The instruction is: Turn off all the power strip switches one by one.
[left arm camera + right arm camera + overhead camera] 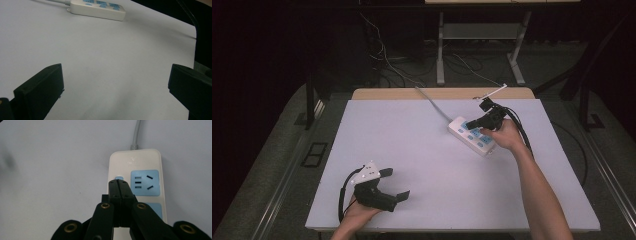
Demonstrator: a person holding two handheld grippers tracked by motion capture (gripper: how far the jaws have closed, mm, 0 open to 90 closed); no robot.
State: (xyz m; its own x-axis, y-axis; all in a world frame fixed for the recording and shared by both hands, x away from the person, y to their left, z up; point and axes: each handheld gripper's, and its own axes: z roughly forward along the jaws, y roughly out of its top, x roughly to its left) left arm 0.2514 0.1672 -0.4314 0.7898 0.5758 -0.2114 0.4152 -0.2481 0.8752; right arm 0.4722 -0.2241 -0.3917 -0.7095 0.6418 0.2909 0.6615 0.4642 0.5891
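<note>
Right gripper [121, 182], jaws pressed together on nothing, aims at the small blue switch [120, 178] on the white plastic power strip [140, 165], likely to press it; left gripper [393, 184] waits well short of the strip, jaws spread and holding nothing

Overhead cam; gripper cams near strip [472, 135].

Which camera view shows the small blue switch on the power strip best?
The right gripper view: the blue switch sits close, just beyond the shut right gripper, beside a blue socket on the power strip. The high view shows the strip small, partly under that gripper. The left gripper view shows its side far off.
</note>
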